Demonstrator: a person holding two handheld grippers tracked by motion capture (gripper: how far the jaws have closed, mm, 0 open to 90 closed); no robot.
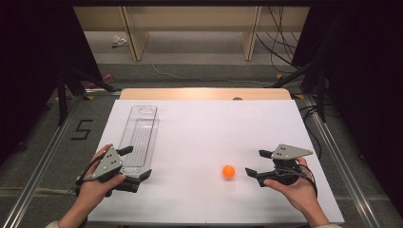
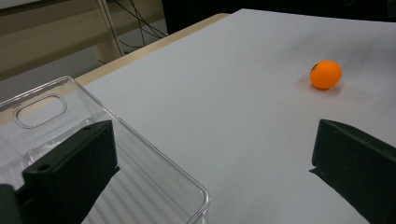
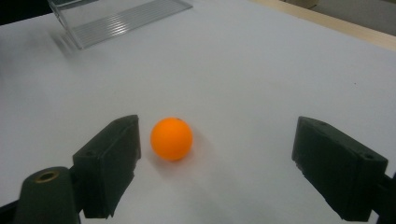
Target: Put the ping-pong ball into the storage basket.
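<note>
Orange ball (image 3: 171, 138) lies untouched just ahead of the right gripper's (image 3: 215, 163) wide-spread fingers (image 3: 109, 158).

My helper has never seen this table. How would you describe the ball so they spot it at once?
On the white table, look at the near right part, just ahead of the right tongs. The ball lies there: small, round and bright orange, unlike the long clear tray at the left.

Your high view looks forward and down over the white table (image 1: 199, 142). Your gripper views sit low and close, both facing the orange ball (image 1: 228, 171) from opposite sides; all three share it.
</note>
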